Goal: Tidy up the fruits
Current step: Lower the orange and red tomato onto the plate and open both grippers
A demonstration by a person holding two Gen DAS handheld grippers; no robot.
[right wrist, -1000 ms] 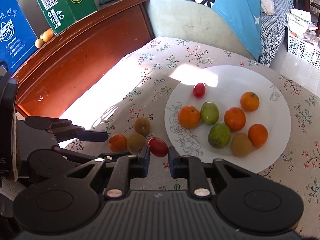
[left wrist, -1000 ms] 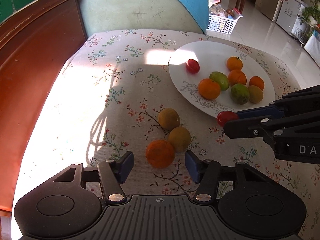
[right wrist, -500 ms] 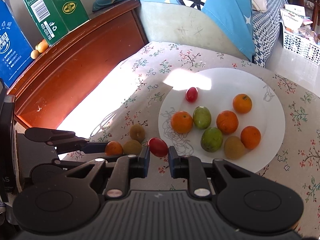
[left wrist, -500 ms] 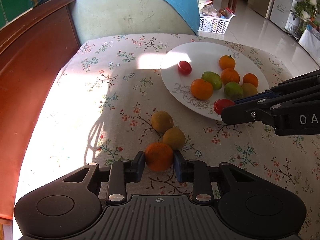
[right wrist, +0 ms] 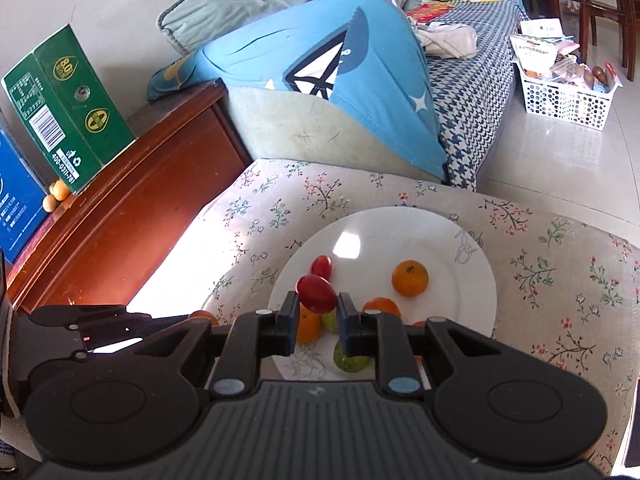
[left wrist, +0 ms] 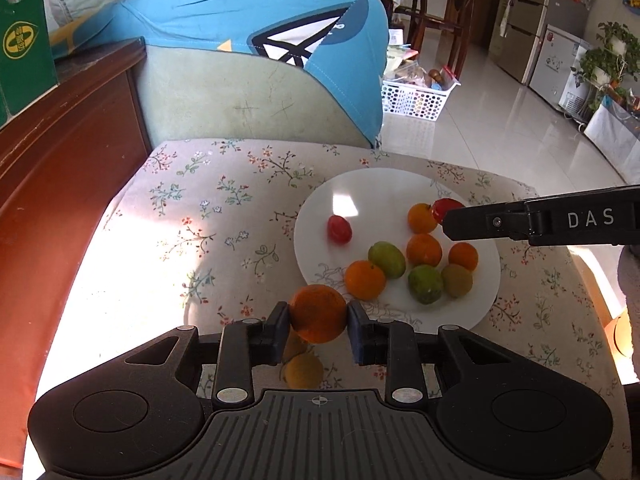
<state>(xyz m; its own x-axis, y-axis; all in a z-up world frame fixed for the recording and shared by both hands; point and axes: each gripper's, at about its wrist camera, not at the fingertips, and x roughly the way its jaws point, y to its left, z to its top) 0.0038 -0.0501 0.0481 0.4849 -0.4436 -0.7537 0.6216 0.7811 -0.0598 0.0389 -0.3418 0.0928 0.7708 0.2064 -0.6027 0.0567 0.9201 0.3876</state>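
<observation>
My left gripper (left wrist: 318, 320) is shut on an orange (left wrist: 318, 314), lifted above the flowered cloth near the white plate's (left wrist: 384, 188) front left rim. Below it a brown kiwi (left wrist: 303, 370) lies on the cloth. My right gripper (right wrist: 318, 304) is shut on a red cherry tomato (right wrist: 317, 293) and hangs over the plate (right wrist: 452, 248); in the left wrist view that tomato (left wrist: 445, 208) shows at the tip of its black arm (left wrist: 540, 222). On the plate lie another tomato (left wrist: 339, 229), oranges, green fruits and a kiwi.
A red-brown wooden cabinet (left wrist: 60, 184) runs along the left, with a green box (right wrist: 68, 112) on top. A sofa arm under a blue cloth (left wrist: 256, 48) stands behind the table. A white basket (right wrist: 560, 96) sits on the tiled floor at right.
My left gripper closed on the orange and lifted it off the cloth toward the plate. My right gripper carried the tomato from the plate's near edge to above the plate.
</observation>
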